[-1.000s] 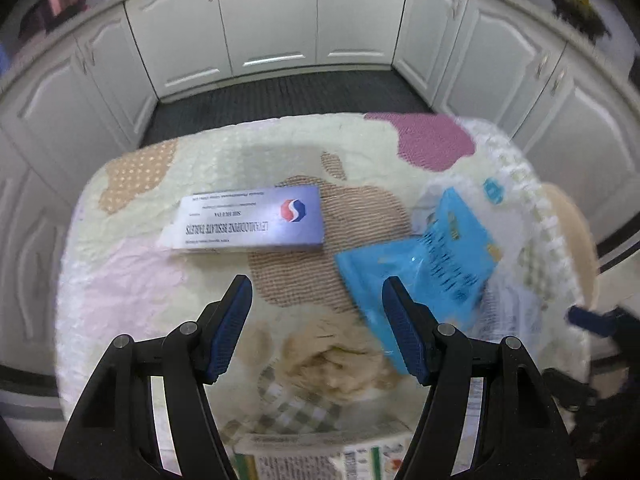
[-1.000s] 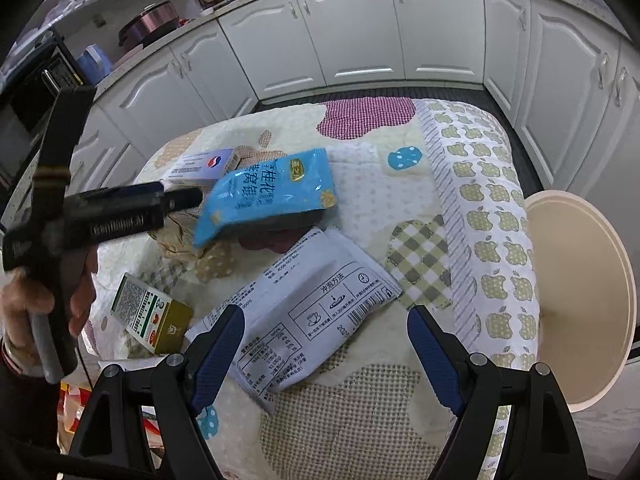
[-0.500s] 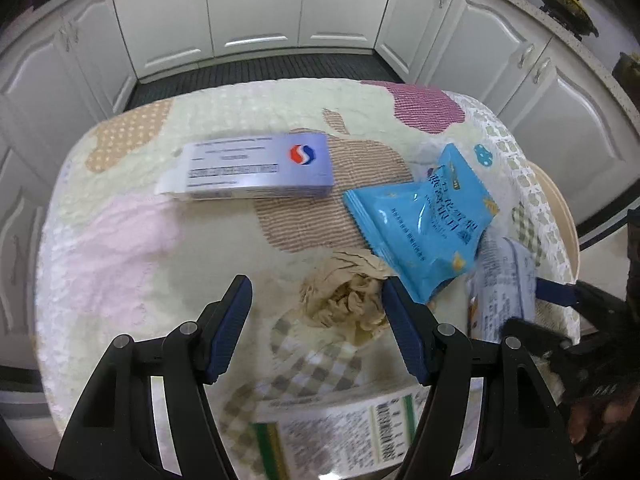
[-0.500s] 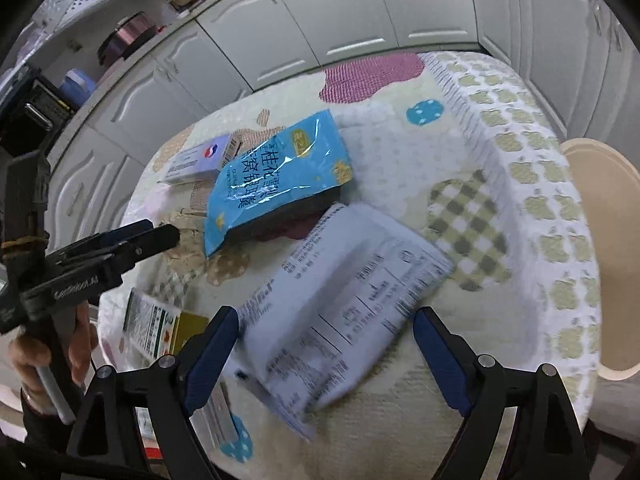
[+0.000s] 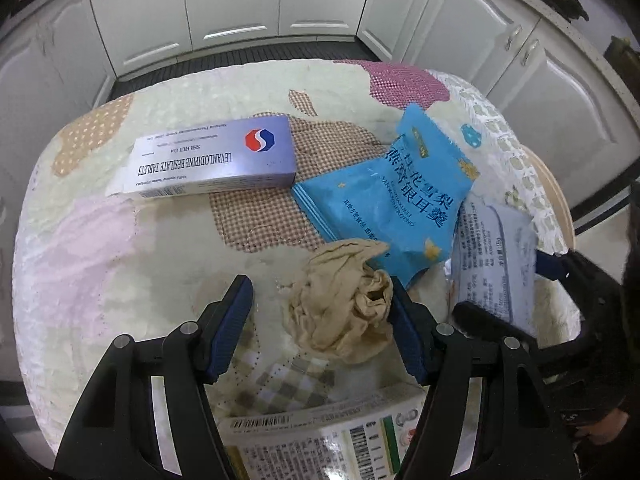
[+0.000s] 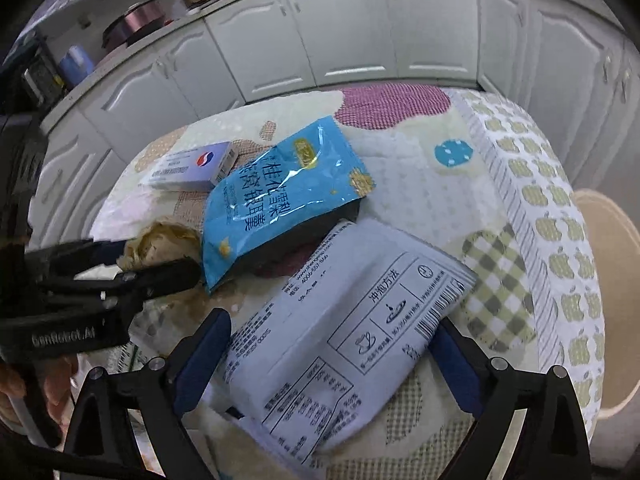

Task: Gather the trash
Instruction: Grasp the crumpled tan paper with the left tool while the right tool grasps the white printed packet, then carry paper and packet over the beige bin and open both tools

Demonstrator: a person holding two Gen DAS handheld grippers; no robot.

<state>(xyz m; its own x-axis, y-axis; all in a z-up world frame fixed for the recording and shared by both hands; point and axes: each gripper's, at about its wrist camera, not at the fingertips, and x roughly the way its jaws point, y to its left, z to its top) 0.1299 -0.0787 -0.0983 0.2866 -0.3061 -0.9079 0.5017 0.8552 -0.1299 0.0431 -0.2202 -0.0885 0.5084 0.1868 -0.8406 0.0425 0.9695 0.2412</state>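
A crumpled beige paper wad (image 5: 340, 300) lies on the patchwork table, between the fingers of my open left gripper (image 5: 320, 320), close to its right finger. It also shows in the right wrist view (image 6: 160, 240). My open right gripper (image 6: 328, 352) straddles a white printed pouch (image 6: 344, 340), also seen in the left wrist view (image 5: 492, 256). A blue snack bag (image 5: 392, 200) lies behind the wad and shows in the right wrist view (image 6: 280, 196). A pale tablet box (image 5: 216, 160) lies far left.
A green-and-white carton (image 5: 328, 440) lies at the table's near edge under my left gripper. A beige round stool (image 6: 612, 300) stands right of the table. White kitchen cabinets (image 5: 232, 0) ring the room.
Both grippers have moved forward and down. The left one now has the paper wad between its fingers; the right one has closed in around the white pouch. Both stay open.
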